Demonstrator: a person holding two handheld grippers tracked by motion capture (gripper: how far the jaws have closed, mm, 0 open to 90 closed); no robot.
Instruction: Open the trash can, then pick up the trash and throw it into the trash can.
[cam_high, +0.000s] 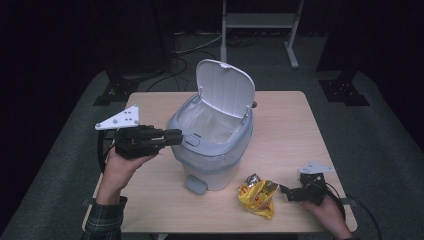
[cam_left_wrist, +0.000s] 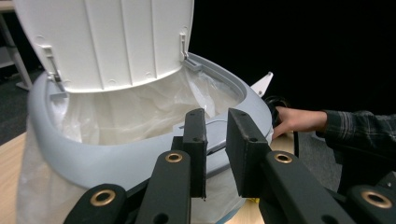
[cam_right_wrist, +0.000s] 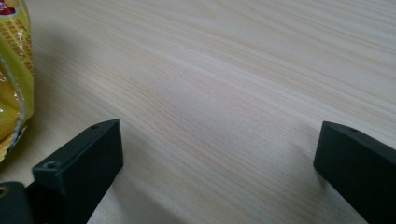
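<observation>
Beside the bin (cam_high: 212, 150) (lid up), left gripper (cam_high: 176, 136) parted

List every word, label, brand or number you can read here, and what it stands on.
None can be read.
Crumpled yellow foil snack bag: red and dark print, too small and blurred to read.
Pale blue plastic bin with raised white lid: no lettering shows.

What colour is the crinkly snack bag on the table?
Yellow with red, on the snack bag; the high view shows it best.
</observation>
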